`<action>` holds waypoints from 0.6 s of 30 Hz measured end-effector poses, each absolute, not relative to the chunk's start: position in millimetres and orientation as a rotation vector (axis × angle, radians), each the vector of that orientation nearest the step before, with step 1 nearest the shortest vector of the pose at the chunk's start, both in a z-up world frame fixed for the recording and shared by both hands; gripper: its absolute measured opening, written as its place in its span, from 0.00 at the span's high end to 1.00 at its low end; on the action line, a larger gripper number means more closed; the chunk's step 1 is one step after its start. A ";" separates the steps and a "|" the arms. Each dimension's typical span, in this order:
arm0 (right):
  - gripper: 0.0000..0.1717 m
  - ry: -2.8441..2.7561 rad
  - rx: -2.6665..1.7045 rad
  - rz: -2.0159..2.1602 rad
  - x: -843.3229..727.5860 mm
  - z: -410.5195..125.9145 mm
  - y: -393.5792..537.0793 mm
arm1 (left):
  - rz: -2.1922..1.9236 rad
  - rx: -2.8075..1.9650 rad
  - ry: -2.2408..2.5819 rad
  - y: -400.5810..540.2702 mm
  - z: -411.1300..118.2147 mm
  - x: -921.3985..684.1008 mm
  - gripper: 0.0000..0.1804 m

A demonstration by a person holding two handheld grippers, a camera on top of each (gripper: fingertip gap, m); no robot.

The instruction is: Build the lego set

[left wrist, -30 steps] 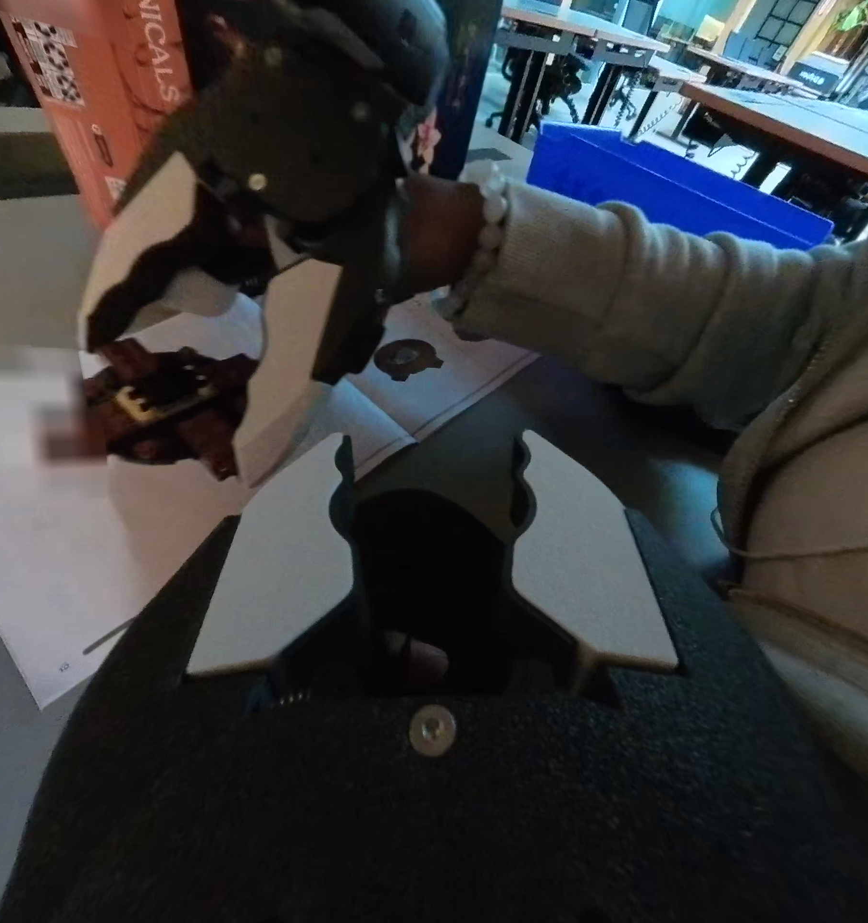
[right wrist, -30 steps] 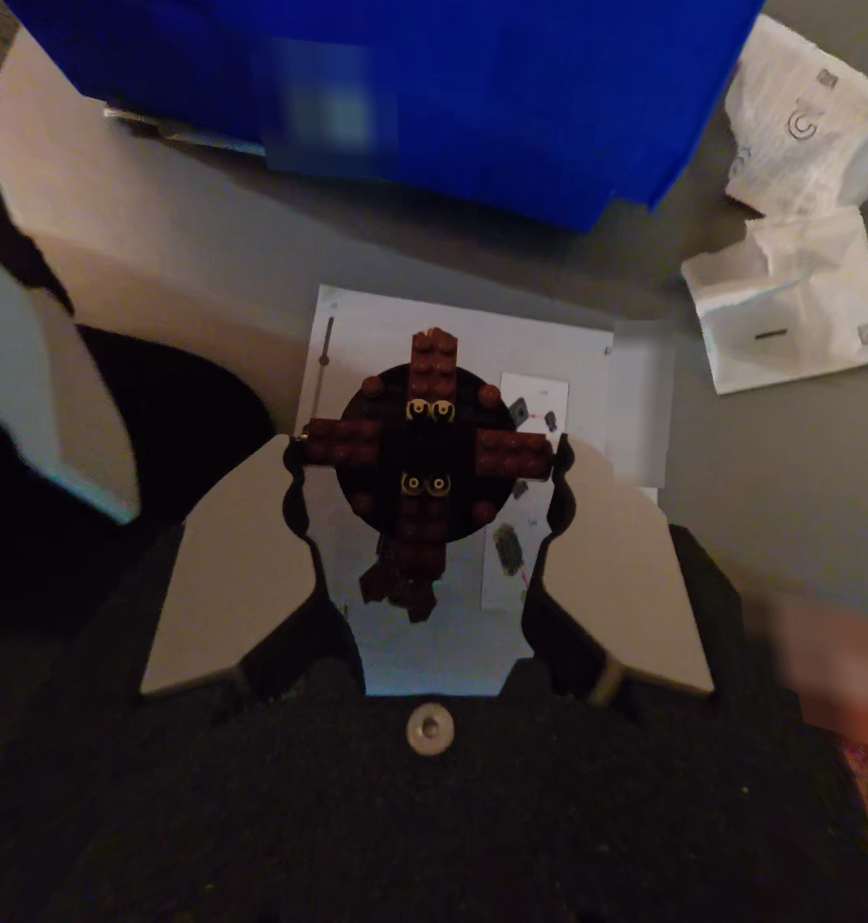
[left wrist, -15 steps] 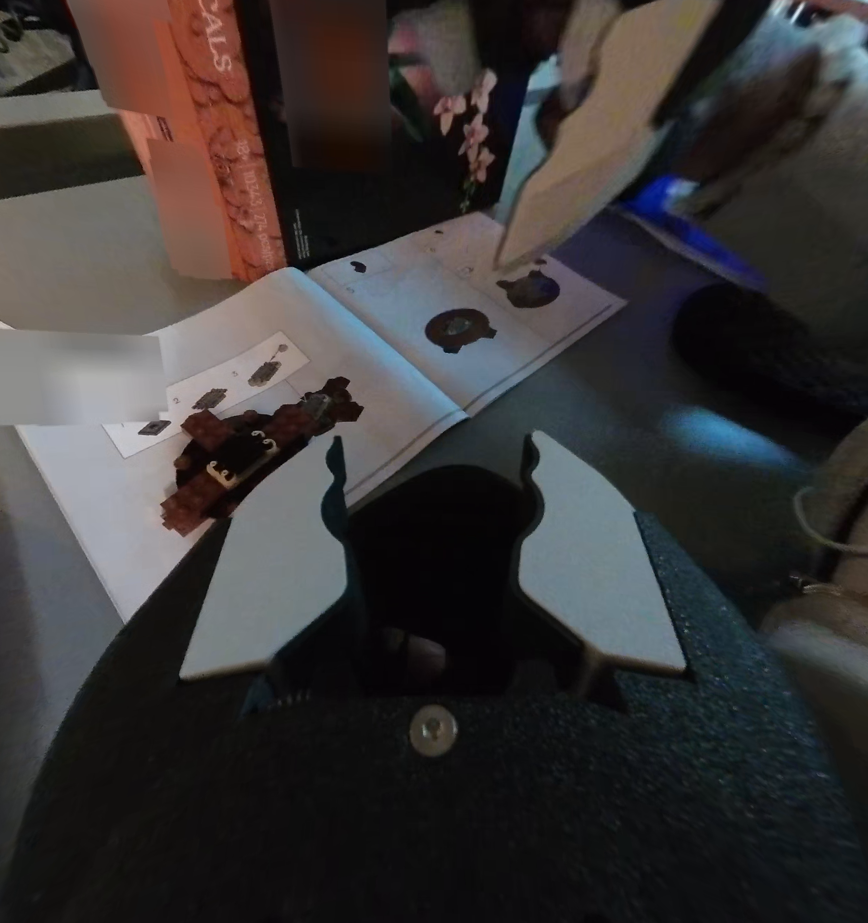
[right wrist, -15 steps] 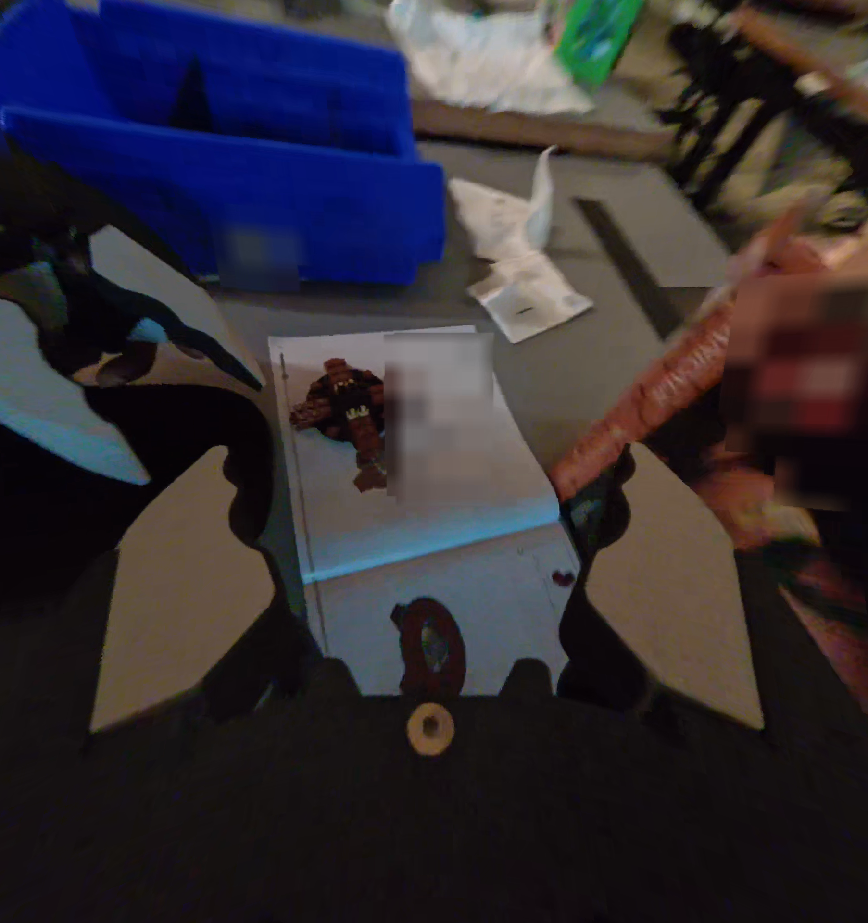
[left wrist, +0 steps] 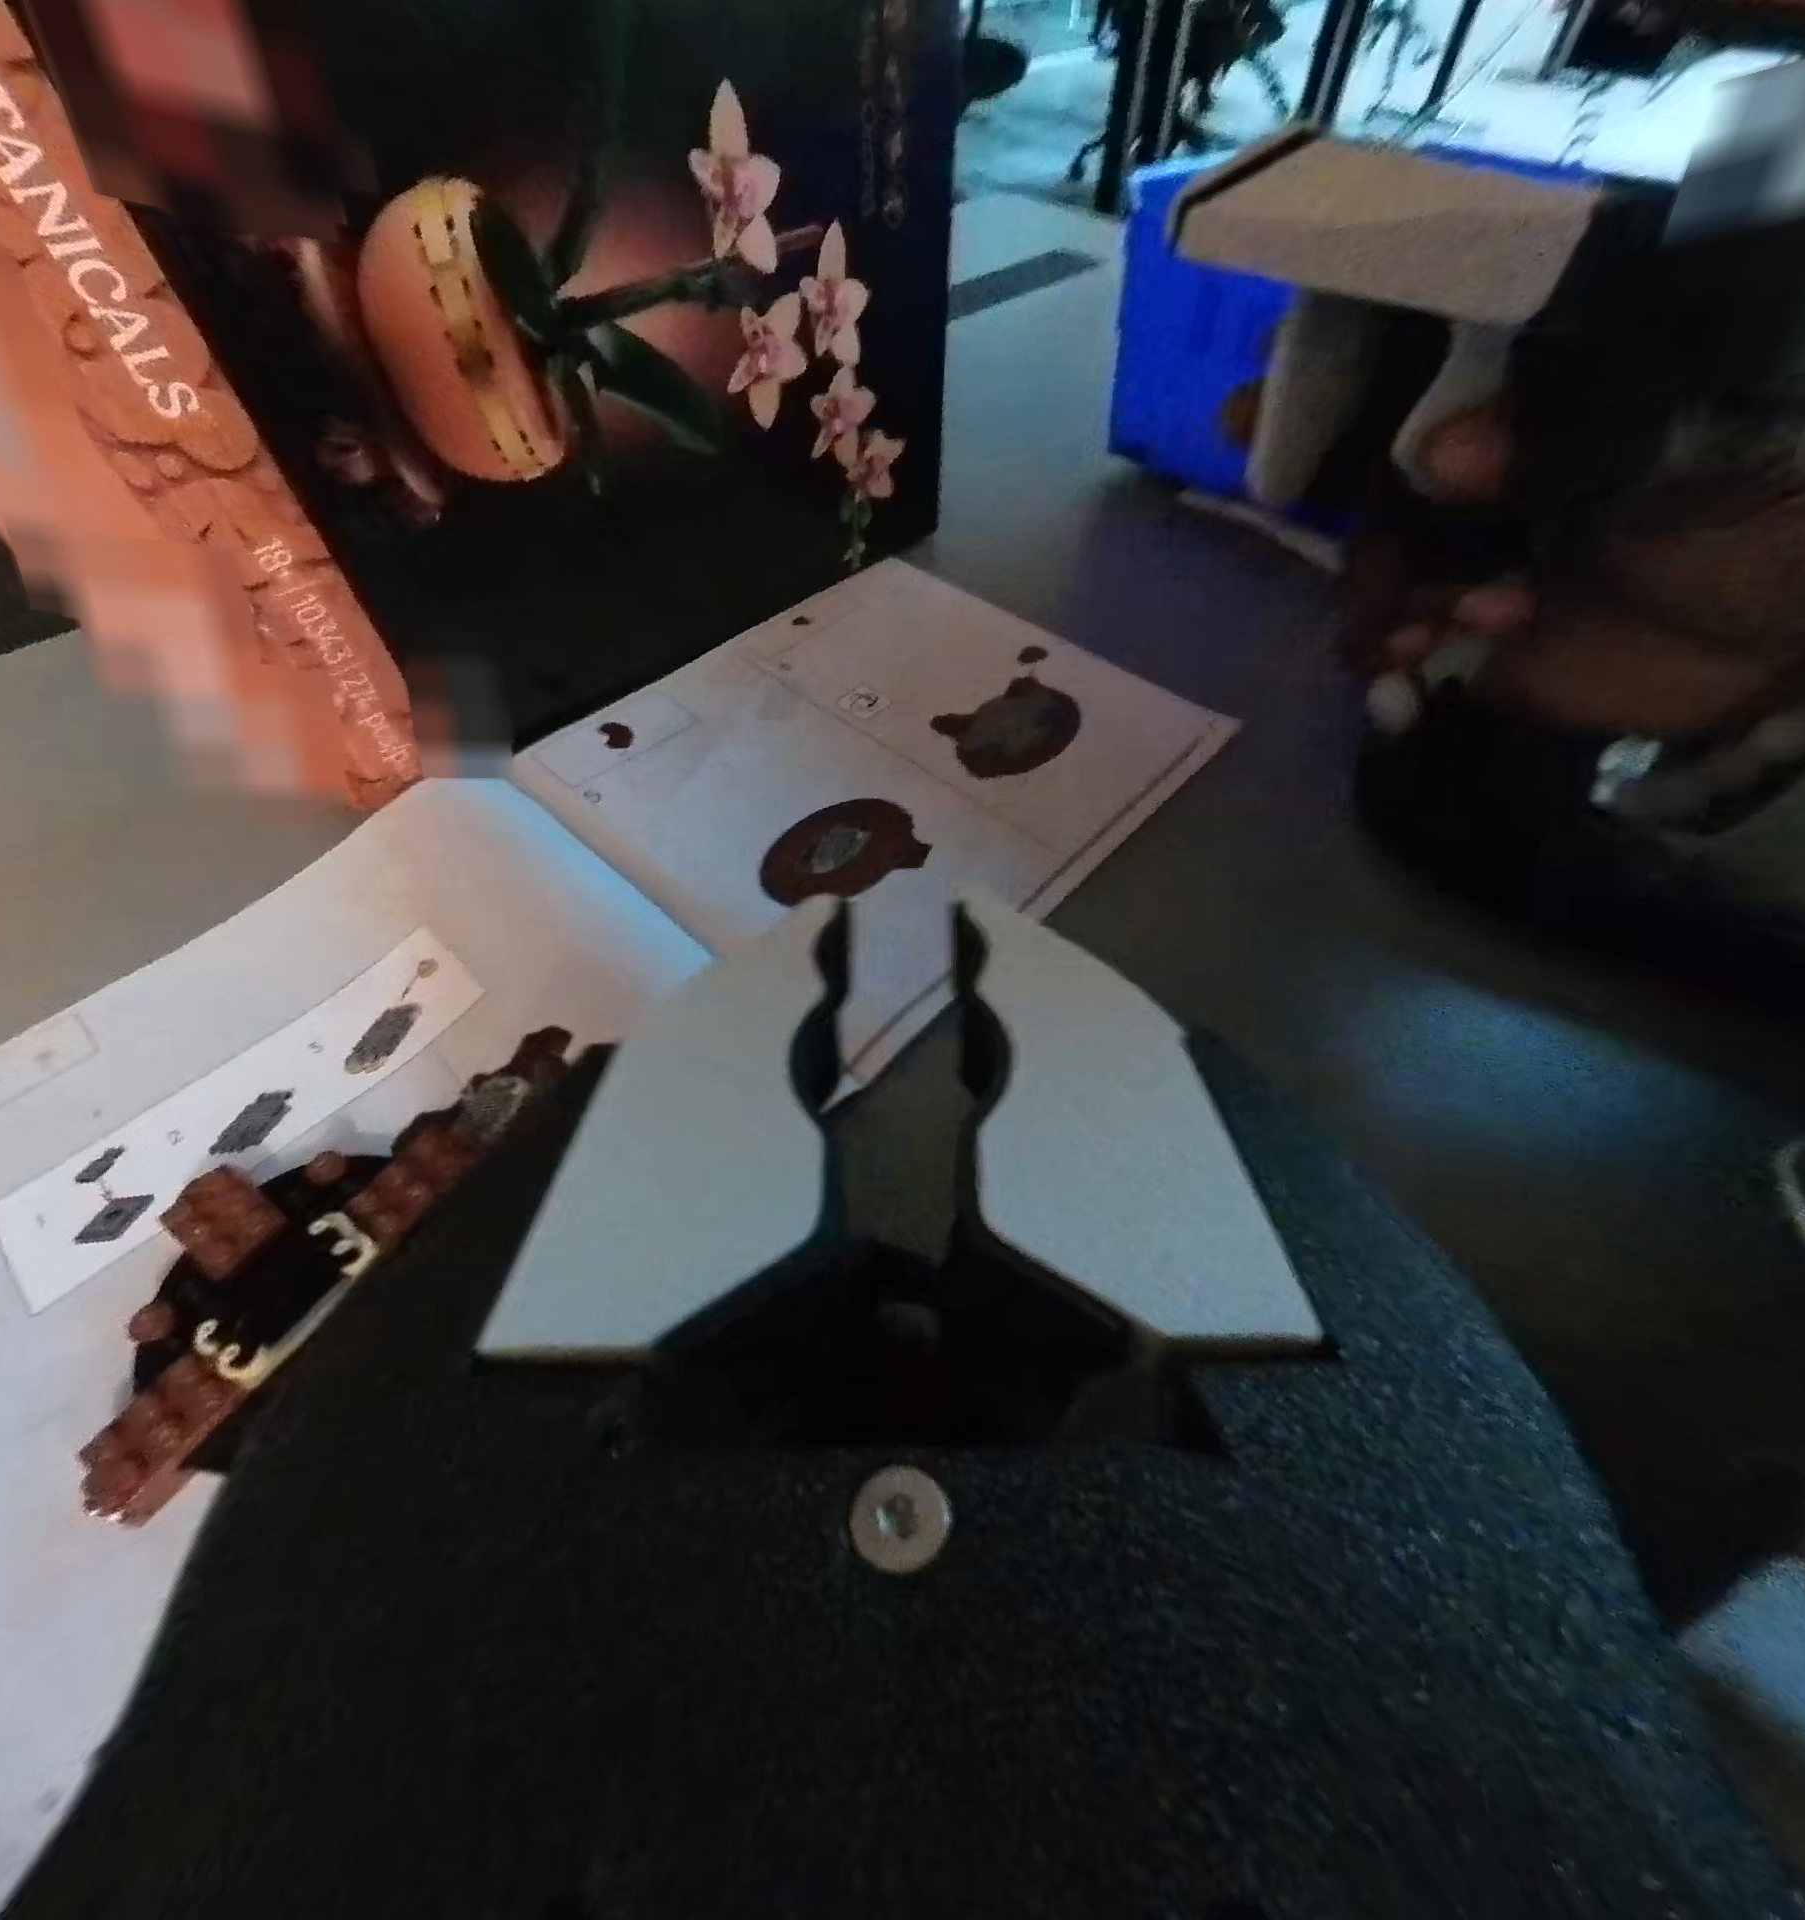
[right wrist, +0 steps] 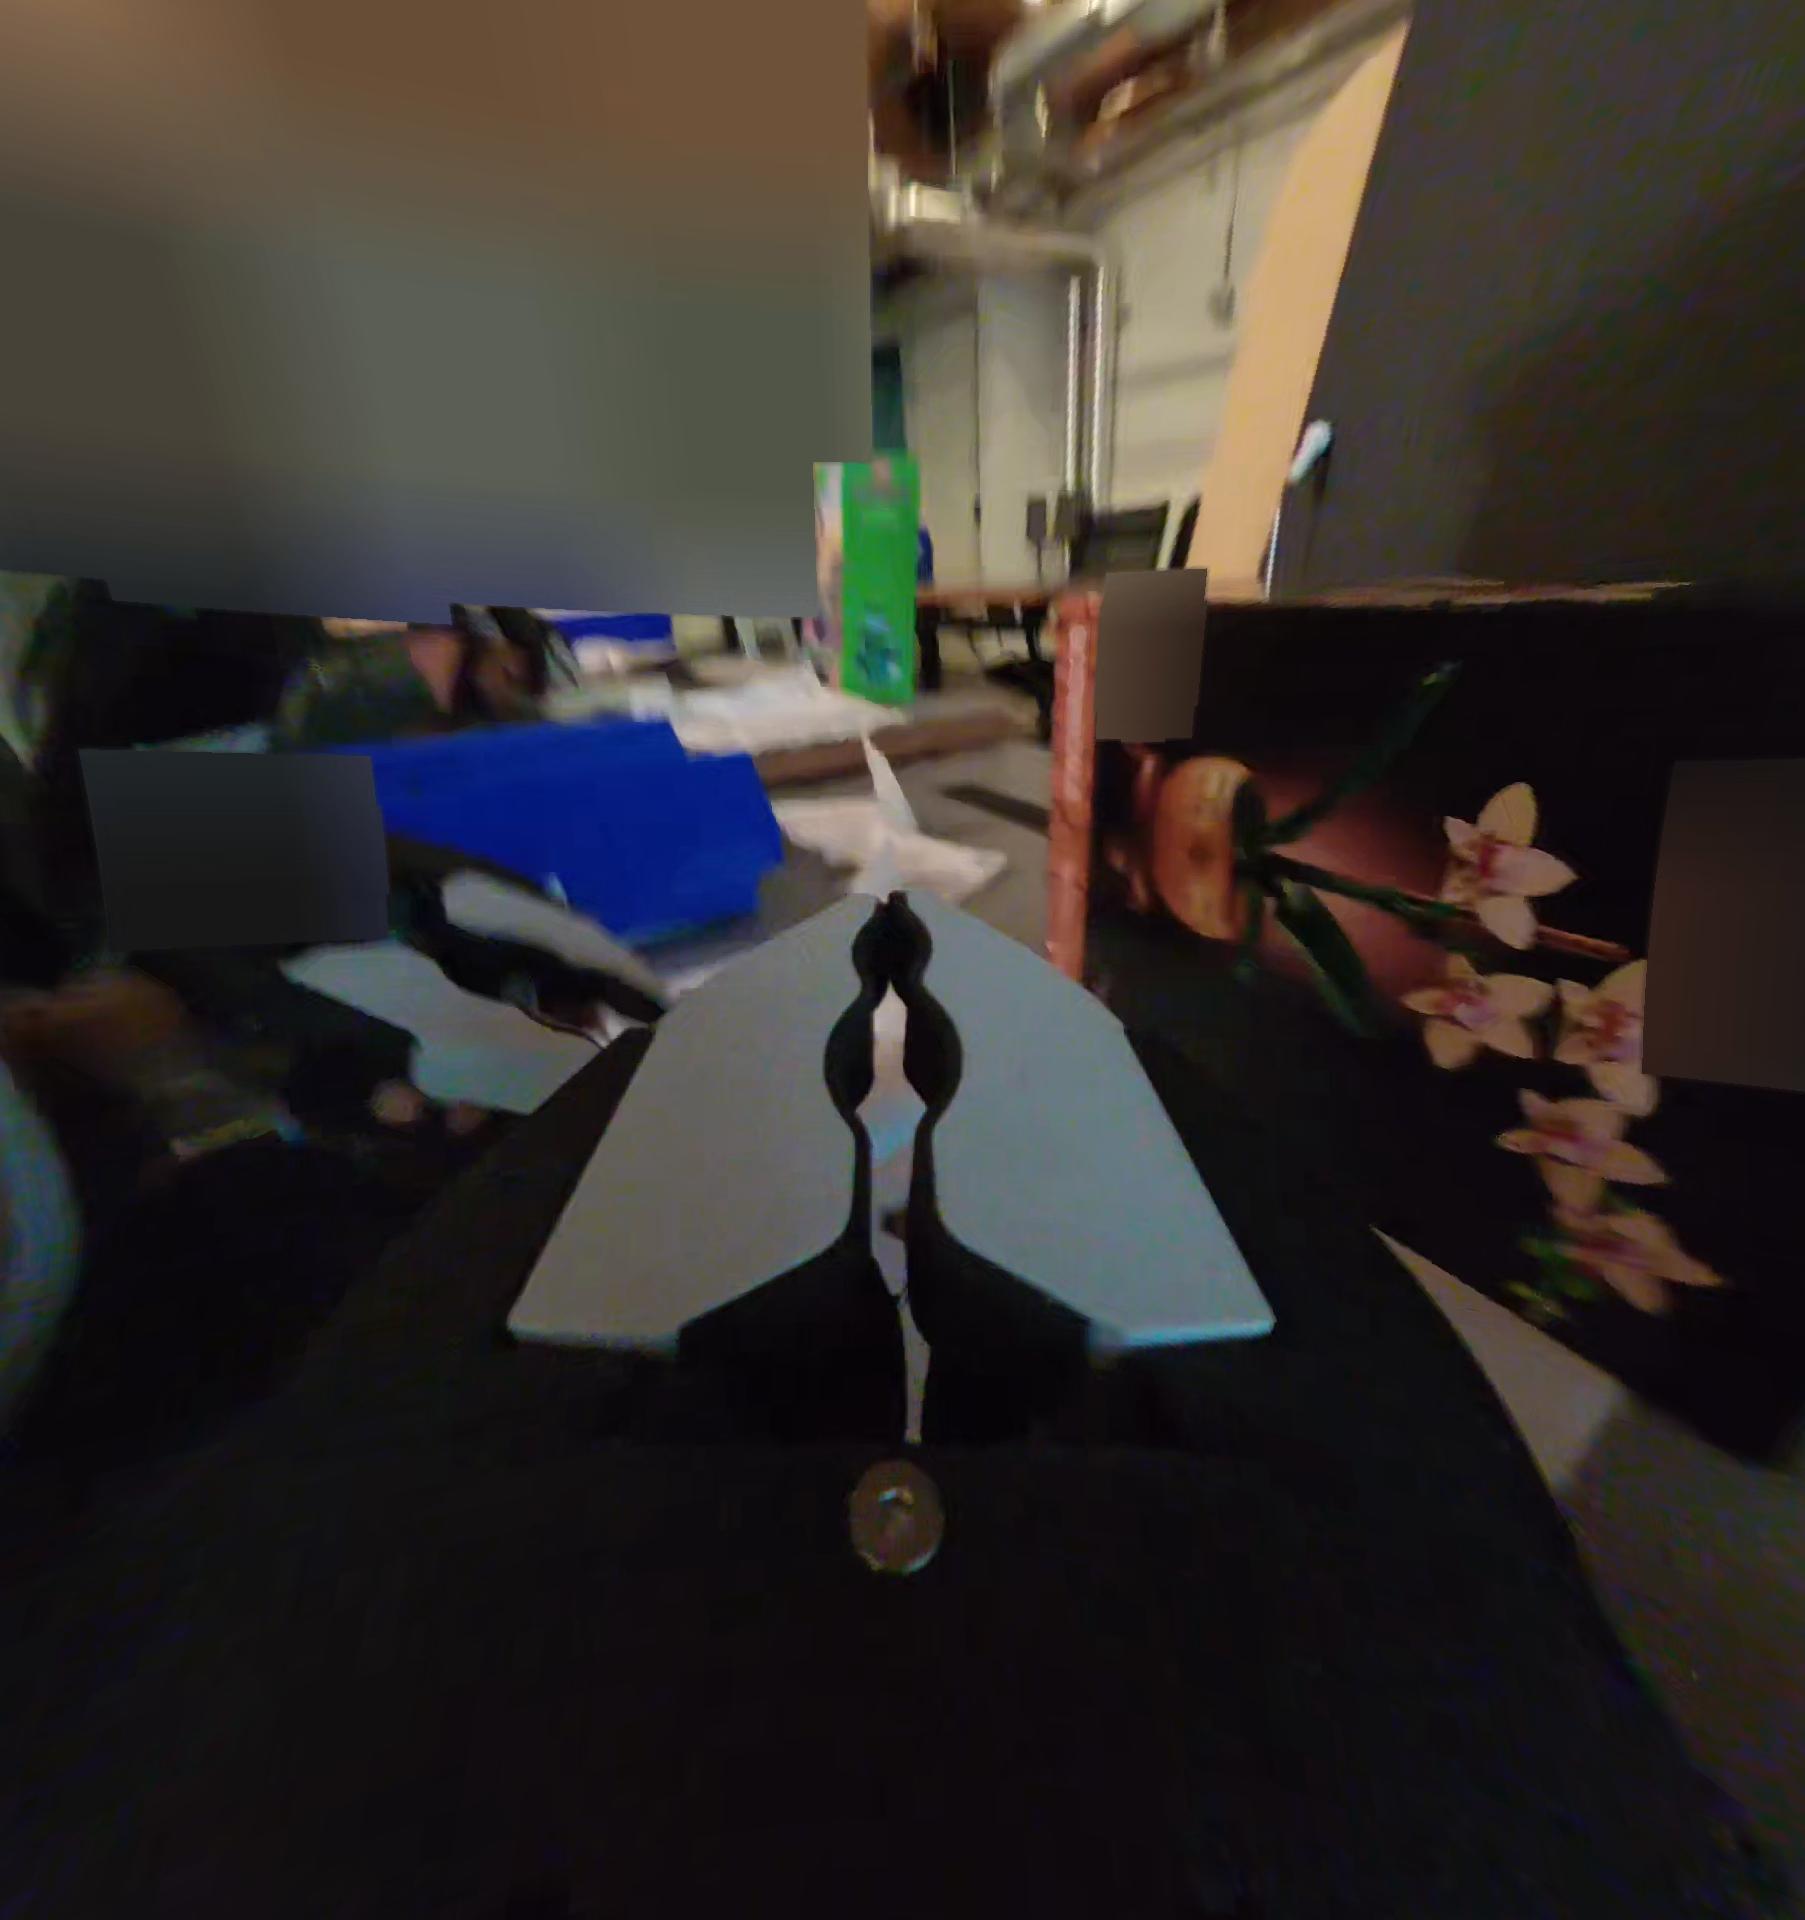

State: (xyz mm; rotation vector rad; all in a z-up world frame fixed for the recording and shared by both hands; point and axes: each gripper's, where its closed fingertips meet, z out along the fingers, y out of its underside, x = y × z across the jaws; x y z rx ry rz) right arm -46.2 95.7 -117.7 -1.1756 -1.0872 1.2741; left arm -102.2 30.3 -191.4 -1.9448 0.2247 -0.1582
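Brick model (left wrist: pixel 243 1288), a brown and black build, lies on the open instruction booklet (left wrist: pixel 607 862) on the counter (left wrist: pixel 1397 1091), just left of the left gripper (left wrist: pixel 899 920), whose jaws stand narrowly apart on nothing; the gripper's black body hides the model's right part. Right gripper (right wrist: pixel 894 906) is lifted clear with its tips pressed together and empty, near the orchid-printed box (right wrist: pixel 1397 935). As I judge it, the left gripper's body could knock the model or crease the booklet, and motion blur smears the blue bin (right wrist: pixel 586 810) beyond.
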 end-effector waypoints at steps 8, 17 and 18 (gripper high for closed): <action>0.65 -1.205 -1.258 0.984 -51.8 -143.2 108.0 | -0.090 -1.916 0.186 46.8 -192.0 -107.2 0.58; 0.52 -1.125 -1.106 1.132 -49.5 -120.6 107.3 | -0.124 -1.686 0.073 55.4 -151.8 -126.1 0.42; 0.96 -1.171 -1.049 1.098 -45.4 -119.9 104.7 | -0.110 -1.679 0.112 53.7 -150.5 -125.4 0.44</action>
